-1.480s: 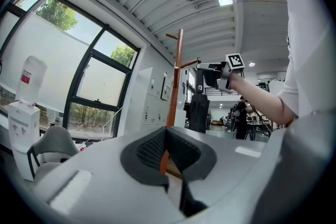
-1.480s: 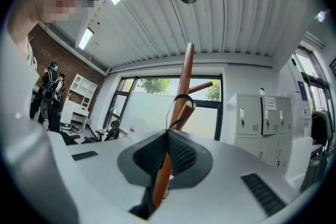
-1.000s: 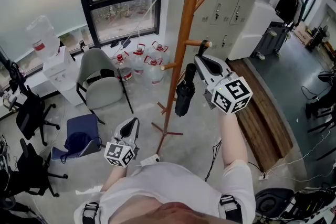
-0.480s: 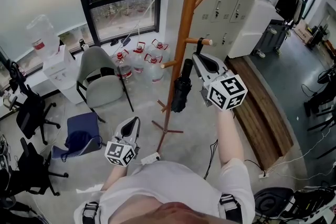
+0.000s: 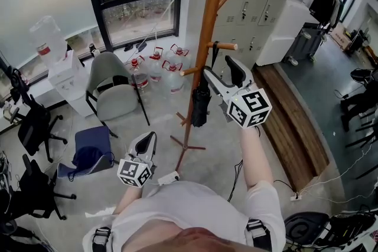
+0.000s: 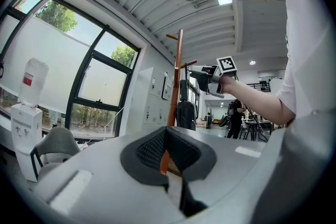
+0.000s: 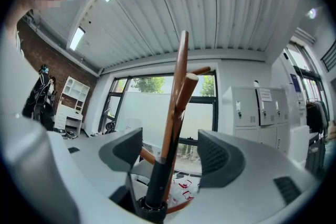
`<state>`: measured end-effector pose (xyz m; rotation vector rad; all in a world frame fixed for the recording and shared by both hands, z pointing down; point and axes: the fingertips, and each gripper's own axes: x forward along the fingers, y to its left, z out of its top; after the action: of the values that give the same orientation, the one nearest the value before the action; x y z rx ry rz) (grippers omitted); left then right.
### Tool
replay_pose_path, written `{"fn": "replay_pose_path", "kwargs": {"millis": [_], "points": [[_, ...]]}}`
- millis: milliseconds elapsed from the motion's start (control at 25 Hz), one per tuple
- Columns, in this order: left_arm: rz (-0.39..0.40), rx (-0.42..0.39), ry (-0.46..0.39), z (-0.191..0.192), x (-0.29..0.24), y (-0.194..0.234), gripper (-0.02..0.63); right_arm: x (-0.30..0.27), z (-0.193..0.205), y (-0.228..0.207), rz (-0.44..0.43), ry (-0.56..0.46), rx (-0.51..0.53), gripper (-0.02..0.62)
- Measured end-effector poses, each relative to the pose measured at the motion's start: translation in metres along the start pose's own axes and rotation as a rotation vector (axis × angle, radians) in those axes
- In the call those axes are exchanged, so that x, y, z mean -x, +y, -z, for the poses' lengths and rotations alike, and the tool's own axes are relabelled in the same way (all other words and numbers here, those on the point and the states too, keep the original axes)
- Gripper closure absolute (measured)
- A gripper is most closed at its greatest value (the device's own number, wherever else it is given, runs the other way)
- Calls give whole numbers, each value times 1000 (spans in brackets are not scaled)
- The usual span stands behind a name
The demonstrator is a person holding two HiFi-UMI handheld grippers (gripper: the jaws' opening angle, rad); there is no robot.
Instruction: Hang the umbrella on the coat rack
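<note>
A: Step?
B: Release. Right gripper point(image 5: 217, 69) jaws just opened, umbrella point(image 5: 201, 108) handle point(image 7: 156, 186) loose between them; it hangs from coat rack peg point(image 5: 223, 46). Left gripper point(image 5: 150, 138) closed, empty.
A: Next?
B: Back straight out, clear of handle.

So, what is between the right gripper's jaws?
The umbrella's handle: the right gripper has just been opening its jaws, which stand apart on both sides of it, as the right gripper view shows.

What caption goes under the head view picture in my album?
A black folded umbrella hangs on the orange wooden coat rack as the right gripper, jaws just opened, straddles its handle.
</note>
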<state>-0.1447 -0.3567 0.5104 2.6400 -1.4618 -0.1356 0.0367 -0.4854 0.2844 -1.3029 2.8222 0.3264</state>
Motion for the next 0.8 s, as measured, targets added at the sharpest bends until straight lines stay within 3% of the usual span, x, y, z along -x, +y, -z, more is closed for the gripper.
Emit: {"fn": "replay_pose_path", "kwargs": {"millis": [240, 800], "points": [[9, -6, -3, -1, -1, -5, 595, 17, 9, 10, -1, -23, -84, 288], [29, -6, 2, -4, -5, -12, 595, 62, 58, 68, 12, -5, -144, 288]]}}
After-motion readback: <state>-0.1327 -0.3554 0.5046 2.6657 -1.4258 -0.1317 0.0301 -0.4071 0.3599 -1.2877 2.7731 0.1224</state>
